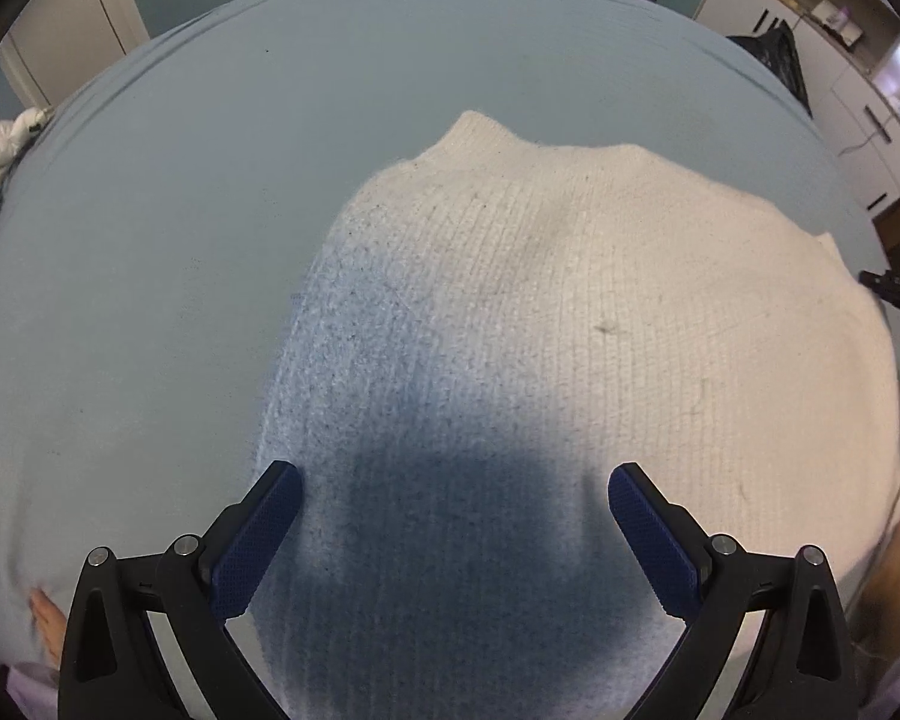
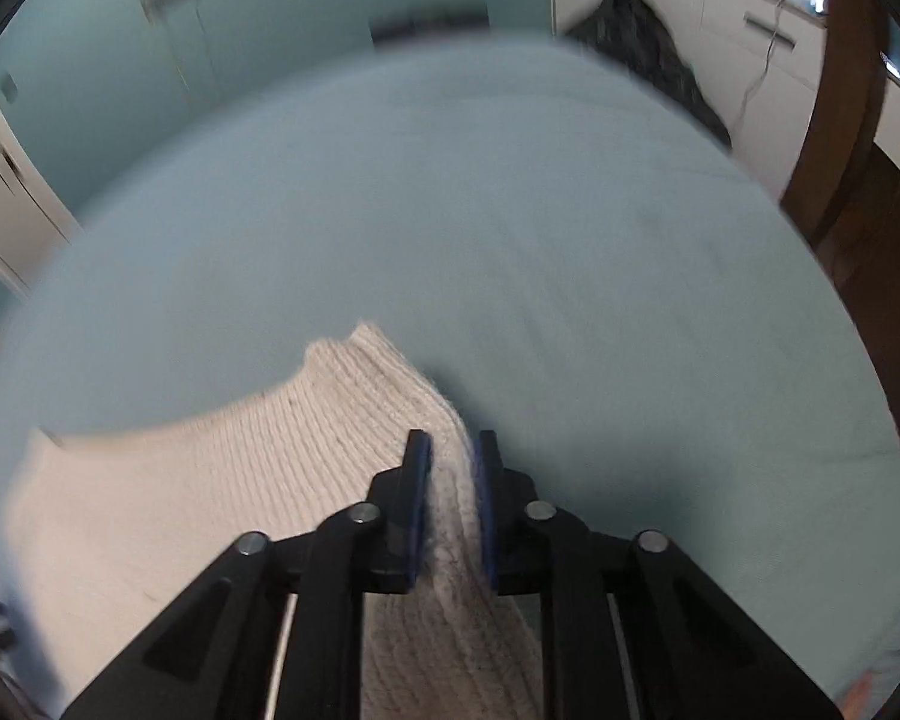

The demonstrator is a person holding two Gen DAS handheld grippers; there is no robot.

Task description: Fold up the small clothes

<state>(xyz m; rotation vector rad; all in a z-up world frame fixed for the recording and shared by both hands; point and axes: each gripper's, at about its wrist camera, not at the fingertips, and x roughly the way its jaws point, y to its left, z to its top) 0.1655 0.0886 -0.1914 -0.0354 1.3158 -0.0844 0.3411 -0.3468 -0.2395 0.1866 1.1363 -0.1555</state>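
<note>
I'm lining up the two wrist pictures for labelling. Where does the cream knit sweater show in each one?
Left wrist view: the cream knit sweater fills the centre and right, spread flat, reaching down between the open fingers.
Right wrist view: the sweater lies lower left, a ridge of it pinched in the right hand-held gripper.
Shared landmark: the black bag beyond the blue sheet's far edge.

A home bedroom: a bed (image 1: 210, 240) in a pale blue sheet, white cupboard doors (image 1: 858, 138) with bar handles, teal walls (image 2: 300, 18), and a wooden post (image 2: 840, 90) nearby.
</note>
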